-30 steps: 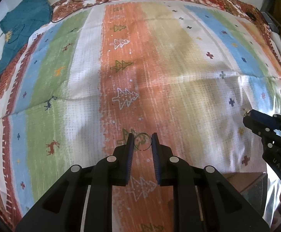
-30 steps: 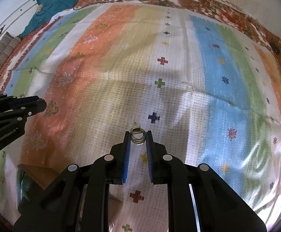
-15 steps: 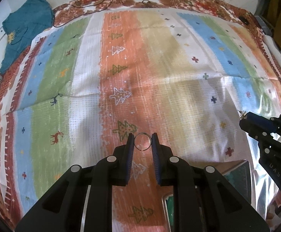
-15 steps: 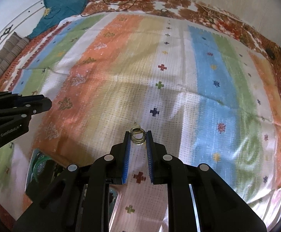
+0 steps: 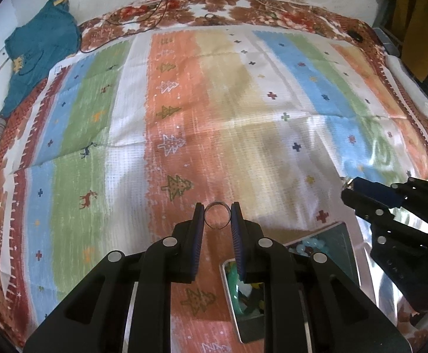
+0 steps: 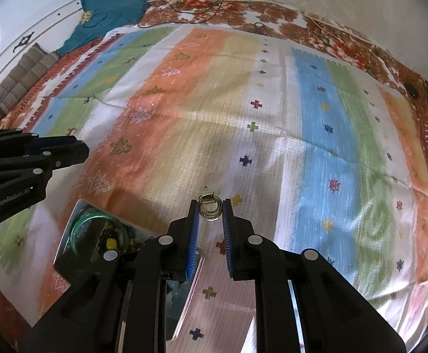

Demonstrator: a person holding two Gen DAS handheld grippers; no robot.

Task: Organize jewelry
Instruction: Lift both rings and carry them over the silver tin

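Striped bedspread (image 5: 243, 111) beneath both tools. Left hand-held gripper (image 5: 217, 220) clamps a silver ring (image 5: 217, 219); right hand-held gripper (image 6: 211, 210) clamps stacked gold rings (image 6: 211, 209); jewelry tray (image 6: 96, 235) lower-left of it.

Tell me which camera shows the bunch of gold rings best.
The right wrist view: the bunch of thin gold rings sits centred, gripped between the right tool. The left wrist view shows only a glint at that tool's tip.

Striped cloth (image 5: 184, 117) — orange, green, blue; teal garment (image 5: 40, 50).
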